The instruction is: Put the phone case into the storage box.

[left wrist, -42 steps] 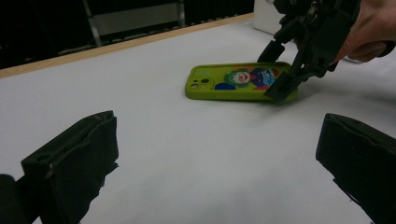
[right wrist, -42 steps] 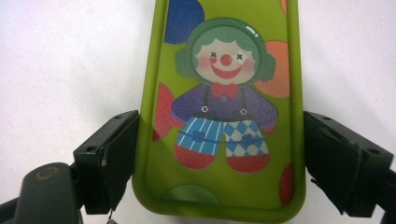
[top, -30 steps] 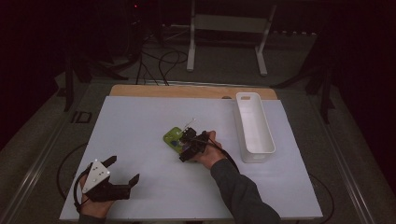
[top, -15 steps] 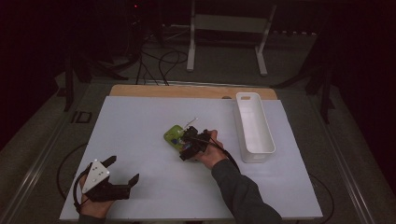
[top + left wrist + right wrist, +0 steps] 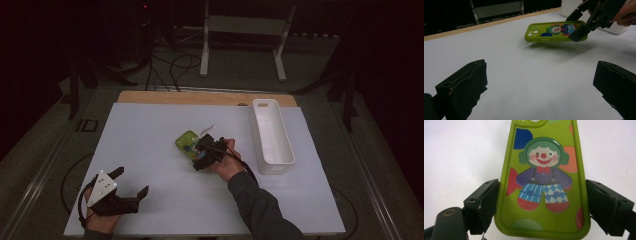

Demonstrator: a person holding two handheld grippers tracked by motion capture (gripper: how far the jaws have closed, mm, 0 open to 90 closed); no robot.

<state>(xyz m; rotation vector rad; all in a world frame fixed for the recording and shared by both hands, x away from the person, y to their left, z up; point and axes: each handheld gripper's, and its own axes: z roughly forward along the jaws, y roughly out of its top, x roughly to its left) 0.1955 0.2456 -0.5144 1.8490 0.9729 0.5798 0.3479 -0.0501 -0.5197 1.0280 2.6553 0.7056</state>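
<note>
A lime-green phone case [image 5: 186, 141] printed with a clown [image 5: 543, 173] is near the middle of the white table. My right gripper [image 5: 204, 153] has its jaws against the case's two long sides [image 5: 541, 200] at its near end. In the left gripper view the case [image 5: 549, 31] hangs slightly above the table with a shadow under it, and the right gripper [image 5: 580, 26] holds its end. My left gripper [image 5: 131, 181] rests near the front left of the table, open, with nothing between its jaws [image 5: 541, 75].
A long white bin [image 5: 272, 137] stands just right of the right hand. A wooden strip [image 5: 200, 97] runs along the table's far edge. Cables and a metal stand [image 5: 240, 45] are on the floor beyond. A small white item [image 5: 206, 131] lies behind the case.
The right gripper and the case have edged slightly away from the person. The left gripper has stayed where it was.
</note>
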